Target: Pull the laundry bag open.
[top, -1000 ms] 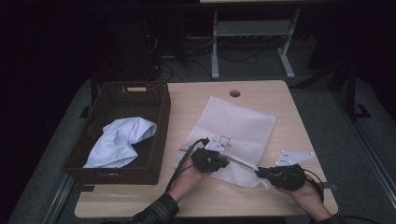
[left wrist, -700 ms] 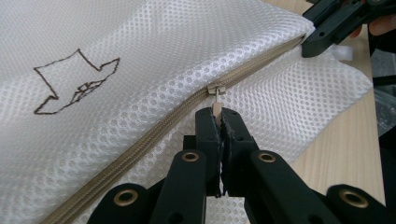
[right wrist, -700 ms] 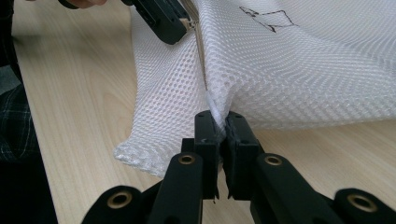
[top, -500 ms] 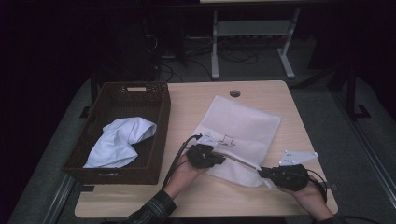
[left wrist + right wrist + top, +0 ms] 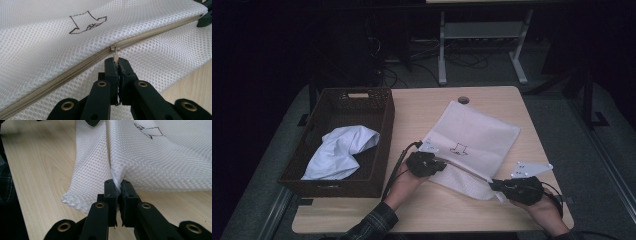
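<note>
A white mesh bag point(image 5: 477, 135) with a small drawn figure point(image 5: 458, 148) lies on the wooden table point(image 5: 412, 110). A beige zipper point(image 5: 75, 68) runs along its near side. My left gripper point(image 5: 439, 165) is at the bag's near left part. In the left gripper view it point(image 5: 117, 60) is shut on the metal zipper pull point(image 5: 115, 53). My right gripper point(image 5: 495, 184) is at the bag's near right corner. In the right gripper view it point(image 5: 117, 182) is shut on the bunched mesh point(image 5: 162, 160) at the zipper's end, lifting that corner slightly.
A dark wicker basket point(image 5: 337, 100) stands at the table's left with a crumpled pale cloth point(image 5: 339, 152) inside. A round cable hole point(image 5: 463, 100) sits near the far edge. Behind the table is a metal stand point(image 5: 442, 55) on a dark floor.
My left gripper has slid a little to the left along the zipper, holding the pull. The right gripper has stayed in place on the bag's corner.
</note>
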A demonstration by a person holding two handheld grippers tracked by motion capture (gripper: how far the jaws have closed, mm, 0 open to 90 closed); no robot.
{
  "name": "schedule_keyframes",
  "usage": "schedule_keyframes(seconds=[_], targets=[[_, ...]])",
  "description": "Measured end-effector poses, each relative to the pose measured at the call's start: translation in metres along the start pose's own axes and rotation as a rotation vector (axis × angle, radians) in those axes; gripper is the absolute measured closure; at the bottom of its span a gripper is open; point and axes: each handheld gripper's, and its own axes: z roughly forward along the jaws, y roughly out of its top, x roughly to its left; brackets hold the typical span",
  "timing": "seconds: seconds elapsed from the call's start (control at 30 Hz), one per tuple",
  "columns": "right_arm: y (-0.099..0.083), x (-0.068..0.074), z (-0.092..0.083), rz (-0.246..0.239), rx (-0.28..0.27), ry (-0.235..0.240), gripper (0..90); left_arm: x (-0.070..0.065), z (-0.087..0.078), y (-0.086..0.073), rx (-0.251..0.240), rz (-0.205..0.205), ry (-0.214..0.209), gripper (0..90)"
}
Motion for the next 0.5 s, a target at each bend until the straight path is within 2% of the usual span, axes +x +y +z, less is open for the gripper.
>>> schedule_keyframes(seconds=[0.13,0.17,0.2,0.23,0.3,0.37,0.4,0.43,0.47,0.5], targets=[[0.001,0.001,0.000,-0.001,0.000,-0.005,84.1,0.001,0.002,-0.001,0.004,-0.002,0.005,87.6],[0.001,0.001,0.001,0.000,0.015,-0.017,84.1,0.004,0.003,-0.003,0.011,-0.008,0.036,87.6],[0.001,0.001,0.001,0.000,0.015,-0.017,84.1,0.004,0.003,-0.003,0.011,-0.008,0.036,87.6],[0.001,0.000,0.000,-0.001,0.017,-0.021,84.1,0.008,0.003,-0.005,0.006,-0.029,0.014,87.6],[0.000,-0.001,0.000,0.004,0.017,-0.018,84.1,0.006,0.003,-0.004,0.012,-0.011,0.032,87.6],[0.000,0.000,0.000,0.003,0.018,-0.020,84.1,0.006,0.004,-0.004,0.013,-0.019,0.041,87.6],[0.000,-0.001,0.000,0.004,0.017,-0.021,84.2,0.007,0.003,-0.005,0.022,-0.002,0.073,87.6],[0.000,-0.001,-0.001,0.002,0.018,-0.030,84.1,0.007,0.003,-0.005,0.022,-0.002,0.073,87.6],[0.000,-0.002,-0.002,0.012,0.014,-0.028,84.1,0.011,0.002,-0.006,0.009,-0.035,0.051,87.6],[-0.001,-0.003,-0.002,0.011,0.015,-0.031,84.1,0.012,0.001,-0.006,0.011,-0.027,0.057,87.6]])
